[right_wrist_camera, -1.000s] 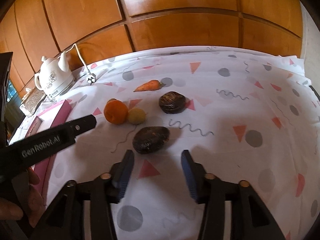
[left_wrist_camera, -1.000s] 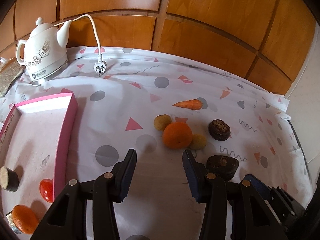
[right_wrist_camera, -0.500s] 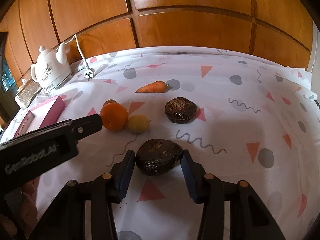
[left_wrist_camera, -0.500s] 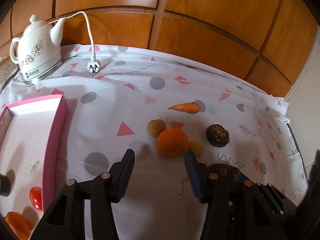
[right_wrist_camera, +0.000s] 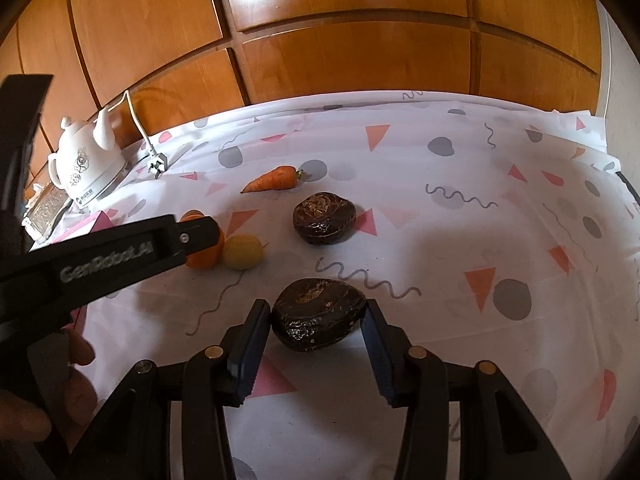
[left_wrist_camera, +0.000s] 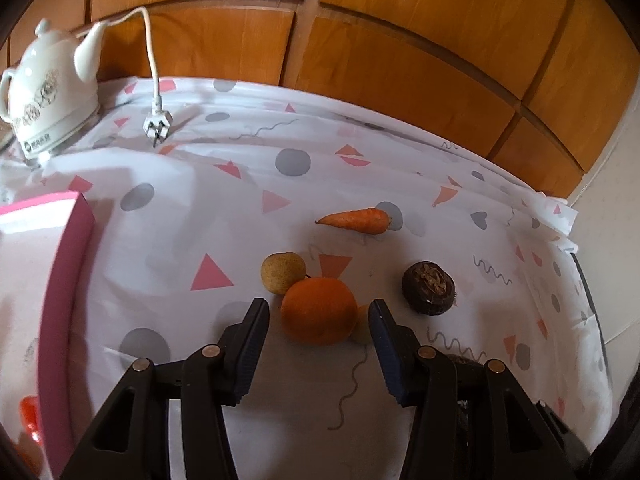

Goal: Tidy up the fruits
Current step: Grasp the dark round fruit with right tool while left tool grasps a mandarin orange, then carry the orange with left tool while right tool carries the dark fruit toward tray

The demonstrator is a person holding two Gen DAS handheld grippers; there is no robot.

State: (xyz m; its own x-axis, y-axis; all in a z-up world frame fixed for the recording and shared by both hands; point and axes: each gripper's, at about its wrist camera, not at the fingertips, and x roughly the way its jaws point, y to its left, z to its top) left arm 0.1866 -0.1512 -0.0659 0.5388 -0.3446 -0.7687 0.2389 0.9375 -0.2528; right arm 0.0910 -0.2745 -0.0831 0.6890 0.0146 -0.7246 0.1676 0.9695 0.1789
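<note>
An orange (left_wrist_camera: 318, 310) lies on the patterned cloth between the fingers of my left gripper (left_wrist_camera: 318, 308), which is open with a gap on each side of the fruit. In the right wrist view the same orange (right_wrist_camera: 206, 254) is half hidden behind that gripper's finger (right_wrist_camera: 192, 236). My right gripper (right_wrist_camera: 315, 312) is shut on a dark wrinkled fruit (right_wrist_camera: 318, 318) that rests on the cloth, both pads against its sides. A pink tray (left_wrist_camera: 66, 280) at the left holds a red tomato (left_wrist_camera: 30, 420).
Around the orange lie a carrot (left_wrist_camera: 354, 220), a small yellowish fruit (left_wrist_camera: 283, 272), another yellow one (right_wrist_camera: 243, 251) and a second dark round fruit (left_wrist_camera: 429, 288). A white kettle (left_wrist_camera: 48, 92) and its loose plug (left_wrist_camera: 157, 128) sit at the back left. A wooden wall runs behind the table.
My left gripper has moved forward and down until the orange sits between its fingers. My right gripper has come up to the dark wrinkled fruit and shut on it.
</note>
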